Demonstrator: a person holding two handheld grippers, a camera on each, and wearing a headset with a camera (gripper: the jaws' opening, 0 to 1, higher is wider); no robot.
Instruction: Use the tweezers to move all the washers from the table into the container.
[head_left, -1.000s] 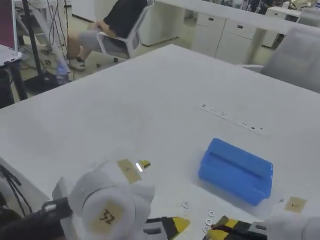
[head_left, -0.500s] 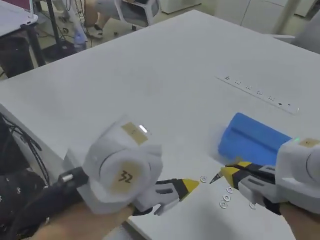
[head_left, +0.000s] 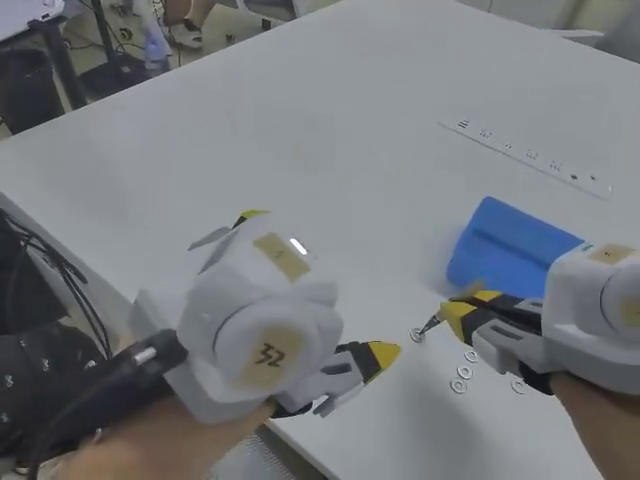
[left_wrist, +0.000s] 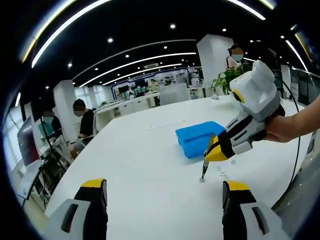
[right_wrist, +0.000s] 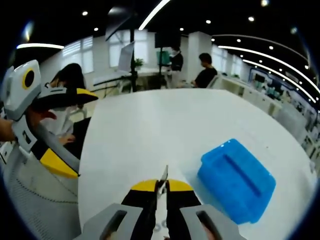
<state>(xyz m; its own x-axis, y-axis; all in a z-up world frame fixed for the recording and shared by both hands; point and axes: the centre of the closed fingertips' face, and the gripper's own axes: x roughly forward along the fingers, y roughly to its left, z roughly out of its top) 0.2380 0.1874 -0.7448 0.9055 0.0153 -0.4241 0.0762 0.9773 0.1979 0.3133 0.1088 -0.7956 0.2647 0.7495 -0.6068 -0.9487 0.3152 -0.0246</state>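
Several small metal washers (head_left: 465, 372) lie on the white table (head_left: 330, 130) near its front edge. A blue container (head_left: 510, 250) rests just beyond them, also in the right gripper view (right_wrist: 237, 180). My right gripper (head_left: 462, 310) is shut on thin tweezers (left_wrist: 205, 167). Their tip rests at the leftmost washer (head_left: 417, 336), which the left gripper view shows too (left_wrist: 202, 179). In the right gripper view the tweezers (right_wrist: 164, 179) stick out between the closed jaws. My left gripper (head_left: 315, 282) hovers open over the table's front left, nothing between its jaws (left_wrist: 164, 187).
A white power strip (head_left: 530, 155) lies along the far right of the table. The table's front edge (head_left: 150, 290) runs diagonally under my left gripper. Office chairs, desks and seated people (left_wrist: 82, 122) are beyond the table.
My right gripper has come in from the lower right with the tweezers, whose tip now sits at a washer. The head camera has tilted down and my left gripper has lifted higher.
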